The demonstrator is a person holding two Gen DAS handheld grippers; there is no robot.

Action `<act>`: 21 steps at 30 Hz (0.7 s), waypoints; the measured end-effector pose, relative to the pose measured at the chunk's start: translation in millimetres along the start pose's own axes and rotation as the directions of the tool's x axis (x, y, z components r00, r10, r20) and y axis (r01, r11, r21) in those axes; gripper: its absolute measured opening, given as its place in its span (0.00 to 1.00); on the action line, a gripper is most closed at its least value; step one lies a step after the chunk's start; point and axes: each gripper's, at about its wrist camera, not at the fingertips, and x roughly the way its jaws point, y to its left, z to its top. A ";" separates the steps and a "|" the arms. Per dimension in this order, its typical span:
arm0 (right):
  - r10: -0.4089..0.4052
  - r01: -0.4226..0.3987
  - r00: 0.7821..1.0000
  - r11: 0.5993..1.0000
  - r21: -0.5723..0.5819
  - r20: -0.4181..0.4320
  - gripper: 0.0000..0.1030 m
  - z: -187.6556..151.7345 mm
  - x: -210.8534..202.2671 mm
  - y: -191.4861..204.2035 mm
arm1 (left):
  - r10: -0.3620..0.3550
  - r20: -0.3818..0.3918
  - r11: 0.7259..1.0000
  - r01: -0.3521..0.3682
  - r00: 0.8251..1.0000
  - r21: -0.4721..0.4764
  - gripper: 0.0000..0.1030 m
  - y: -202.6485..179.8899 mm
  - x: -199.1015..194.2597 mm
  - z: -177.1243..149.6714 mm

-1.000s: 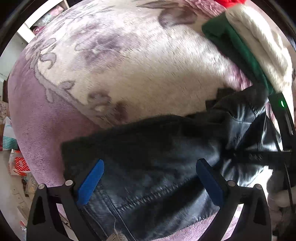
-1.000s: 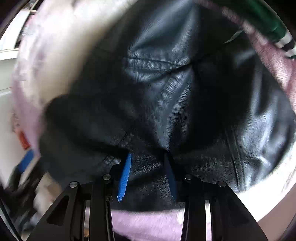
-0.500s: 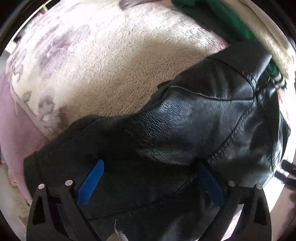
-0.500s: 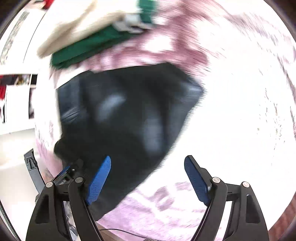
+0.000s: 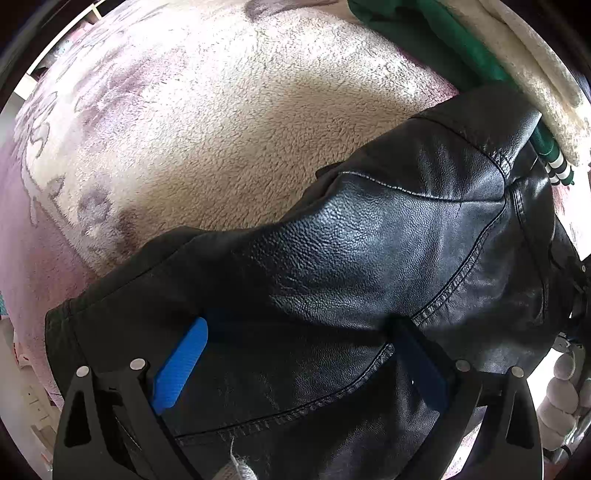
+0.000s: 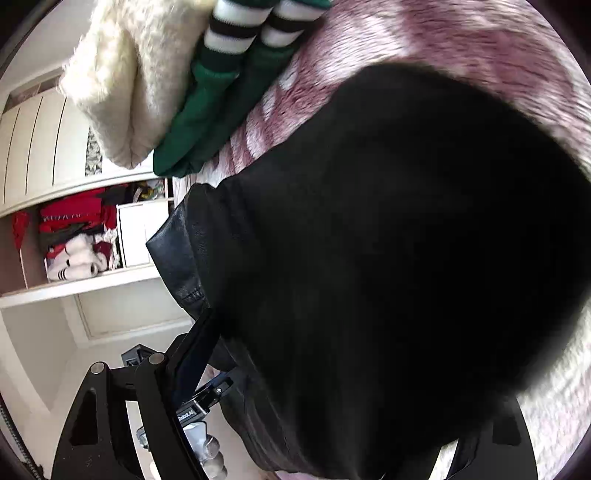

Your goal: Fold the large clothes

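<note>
— Left claw [image 5: 299, 363] spread over black leather jacket [image 5: 388, 266] on the bed blanket [image 5: 229, 122]. Right claw?
— Could not tell; hidden under jacket. Risked springing unfolded: stiff leather.

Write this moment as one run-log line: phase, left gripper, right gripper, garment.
phase: mid-fold | left gripper: open over black leather jacket | right gripper: open, jacket between | garment: on purple blanket

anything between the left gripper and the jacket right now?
Nothing visible. The left gripper is open with the black leather jacket directly between and past its fingers; the green garment lies at the far edge.
</note>
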 end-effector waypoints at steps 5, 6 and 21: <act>-0.041 0.041 0.999 0.999 -0.004 0.003 0.36 -1.0 12.9 17.6 | -0.011 -0.003 1.000 0.011 1.000 -0.008 1.00 4.1 1.1 3.4; -0.039 0.039 0.999 0.999 -0.007 0.005 0.33 -2.1 31.6 23.6 | -0.018 -0.008 1.000 0.018 1.000 -0.009 1.00 4.4 1.7 4.0; -0.138 0.159 0.987 0.928 -0.338 0.085 0.23 -95.7 -15.3 187.4 | -0.188 -0.022 0.982 0.187 0.982 -0.037 1.00 34.0 7.8 7.4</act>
